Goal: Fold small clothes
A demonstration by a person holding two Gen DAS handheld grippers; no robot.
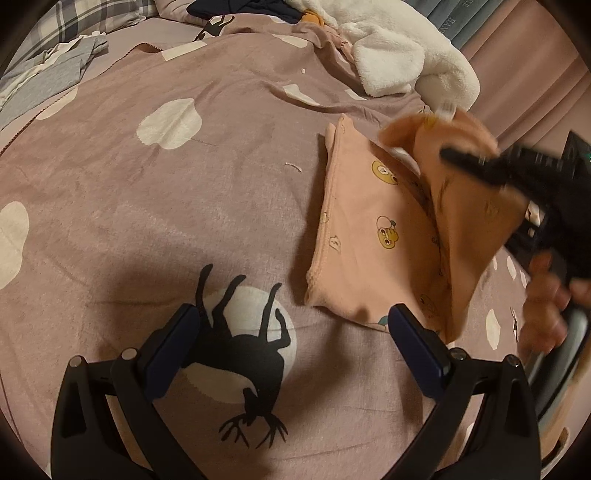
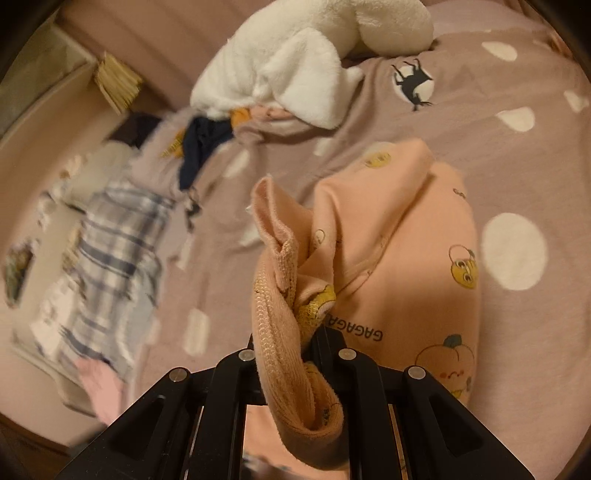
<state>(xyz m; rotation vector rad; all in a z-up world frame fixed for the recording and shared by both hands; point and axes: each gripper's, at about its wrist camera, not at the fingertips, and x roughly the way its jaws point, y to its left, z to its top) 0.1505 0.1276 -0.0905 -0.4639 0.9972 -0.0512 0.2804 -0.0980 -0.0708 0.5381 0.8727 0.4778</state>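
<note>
A small peach garment (image 1: 373, 236) with cartoon prints lies partly folded on the mauve bedspread (image 1: 147, 206). My right gripper (image 1: 454, 153) is shut on one edge of it and holds that part lifted above the rest. In the right wrist view the ribbed edge of the garment (image 2: 280, 317) is pinched between the shut fingers, and the rest (image 2: 406, 258) hangs down to the bed. My left gripper (image 1: 291, 325) is open and empty, low over the bed, just left of the garment's near corner.
A white fluffy garment (image 1: 399, 59) lies at the back right, also in the right wrist view (image 2: 295, 62). Dark blue clothing (image 1: 243, 9) and grey clothes (image 1: 48, 77) lie at the back. A plaid pillow (image 2: 110, 258) is at the bed's edge.
</note>
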